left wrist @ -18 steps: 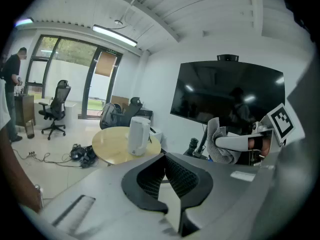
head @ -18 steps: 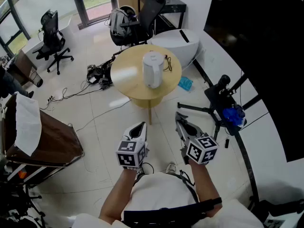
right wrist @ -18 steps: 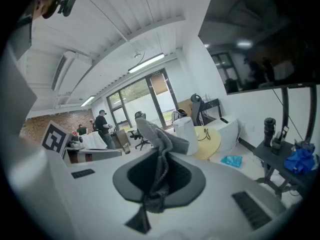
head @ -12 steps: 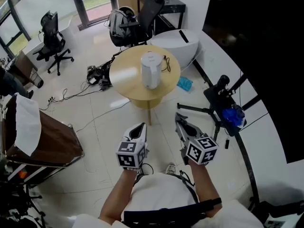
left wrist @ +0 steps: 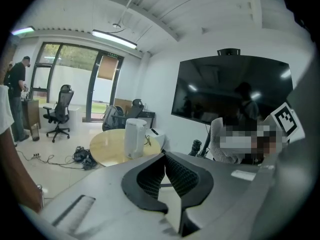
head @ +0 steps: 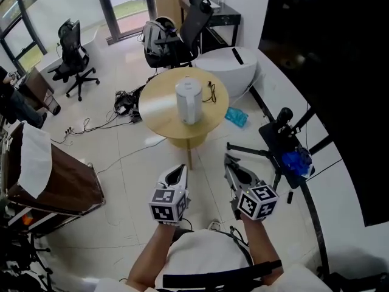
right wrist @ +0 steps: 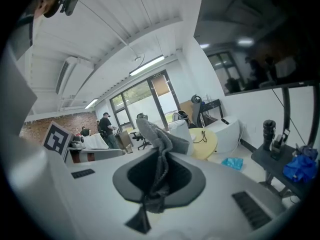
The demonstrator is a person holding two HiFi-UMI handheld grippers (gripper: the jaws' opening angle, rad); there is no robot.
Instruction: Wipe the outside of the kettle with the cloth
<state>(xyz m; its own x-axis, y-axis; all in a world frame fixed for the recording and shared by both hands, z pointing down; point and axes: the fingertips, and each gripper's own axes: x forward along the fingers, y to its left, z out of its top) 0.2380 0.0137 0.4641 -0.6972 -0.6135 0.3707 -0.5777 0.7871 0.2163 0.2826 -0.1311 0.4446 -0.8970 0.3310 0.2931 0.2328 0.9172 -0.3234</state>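
A white kettle point(head: 188, 101) stands upright in the middle of a round yellow table point(head: 157, 107), well ahead of both grippers. My left gripper point(head: 178, 173) is shut with nothing between its jaws; in the left gripper view the kettle point(left wrist: 135, 138) shows far beyond the gripper point(left wrist: 164, 157). My right gripper point(head: 233, 168) is shut on a grey cloth point(right wrist: 155, 138) that sticks up out of the jaws. In the right gripper view the cloth hides part of the kettle point(right wrist: 182, 130) on the table point(right wrist: 207, 141).
A black cable point(head: 211, 92) lies on the table by the kettle. On the floor are a blue bag point(head: 237, 117), cables point(head: 124, 99) and a black tripod rig point(head: 282, 129) at the right. Office chairs point(head: 72, 53) stand behind, a covered cart point(head: 64, 181) at the left.
The head view has shifted a little, so the table and both grippers sit slightly lower in the picture. Both grippers keep their pose and their distance from the table.
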